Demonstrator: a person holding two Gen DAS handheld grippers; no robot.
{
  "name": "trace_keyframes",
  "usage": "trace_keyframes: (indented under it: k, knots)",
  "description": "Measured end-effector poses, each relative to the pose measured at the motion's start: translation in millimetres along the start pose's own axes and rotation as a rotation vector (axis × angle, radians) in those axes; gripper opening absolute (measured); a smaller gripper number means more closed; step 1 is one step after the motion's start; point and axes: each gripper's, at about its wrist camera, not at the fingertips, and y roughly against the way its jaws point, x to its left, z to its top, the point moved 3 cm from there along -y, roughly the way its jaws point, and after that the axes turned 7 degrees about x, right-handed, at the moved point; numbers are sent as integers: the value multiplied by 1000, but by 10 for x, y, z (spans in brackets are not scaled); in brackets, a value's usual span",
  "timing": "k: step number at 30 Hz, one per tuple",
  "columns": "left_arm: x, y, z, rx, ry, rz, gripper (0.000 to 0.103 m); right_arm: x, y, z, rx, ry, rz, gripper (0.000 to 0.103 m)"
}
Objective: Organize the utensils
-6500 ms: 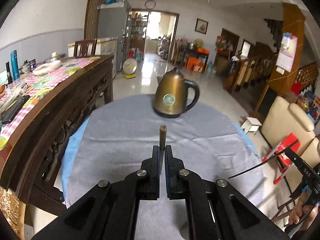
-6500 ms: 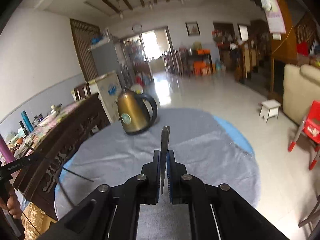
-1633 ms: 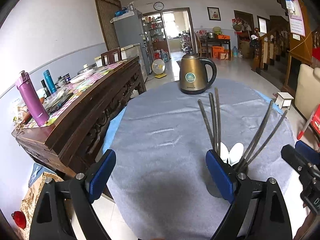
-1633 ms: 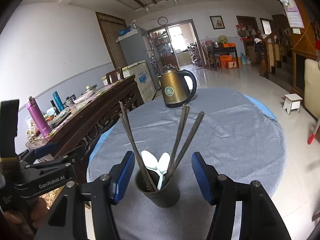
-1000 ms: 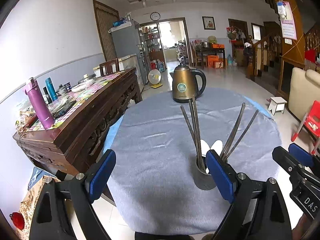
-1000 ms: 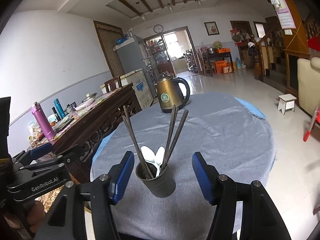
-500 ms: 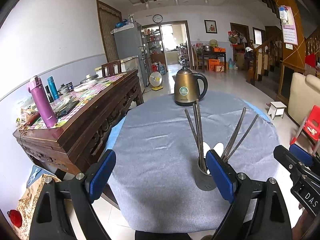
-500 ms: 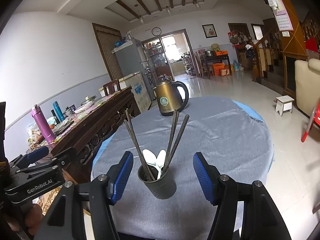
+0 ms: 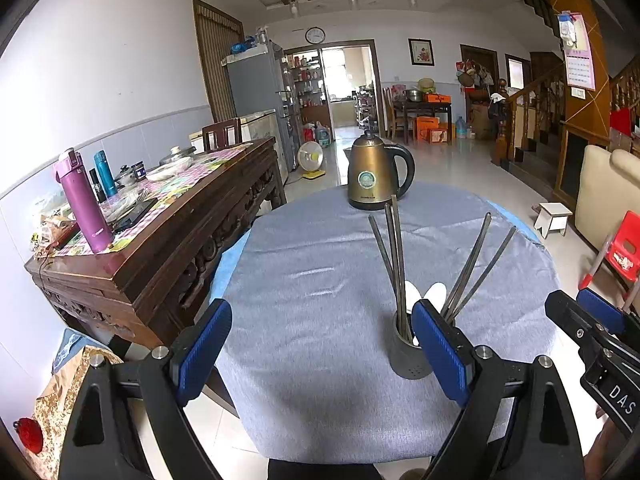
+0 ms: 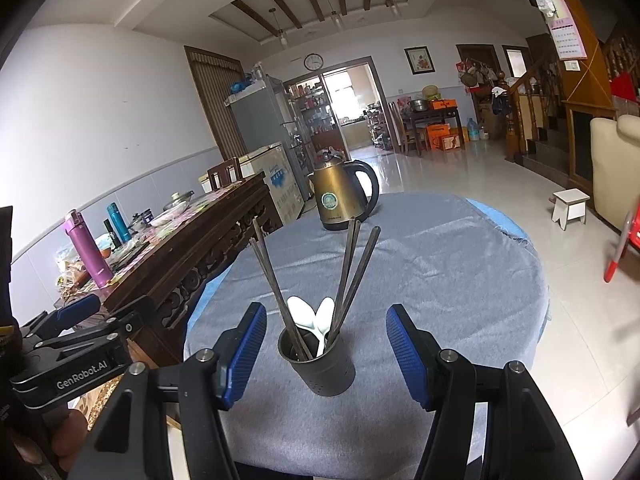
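Note:
A dark metal utensil cup [image 10: 320, 364] stands near the front edge of the round table with the grey cloth [image 10: 440, 272]. Several dark chopsticks [image 10: 352, 272] and two white spoons [image 10: 308, 316] stand in it. It also shows in the left wrist view [image 9: 404, 356], with chopsticks [image 9: 394, 252] and spoons [image 9: 424, 294]. My right gripper [image 10: 326, 352] is open and empty, held back from the cup, with a finger on each side of it in view. My left gripper [image 9: 320, 348] is open and empty, left of the cup.
A brass electric kettle [image 9: 374, 174] stands at the table's far side. A carved wooden sideboard [image 9: 168, 236] with a purple bottle [image 9: 84, 204] and clutter runs along the left. A white stool [image 9: 554, 216], a red chair [image 9: 620, 252] and a cream sofa [image 9: 608, 188] are on the right.
Both grippers, shut on a chopstick 6.5 s ago, are now open and empty. Over the last second both have drawn back slightly from the cup.

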Motion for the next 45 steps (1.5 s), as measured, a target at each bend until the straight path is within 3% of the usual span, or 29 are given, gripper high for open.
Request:
trace_keyframes:
  k: [45]
  knots:
    - [120,-41,-69,6,55,-16,92,191,-65,9,7,53,3,67]
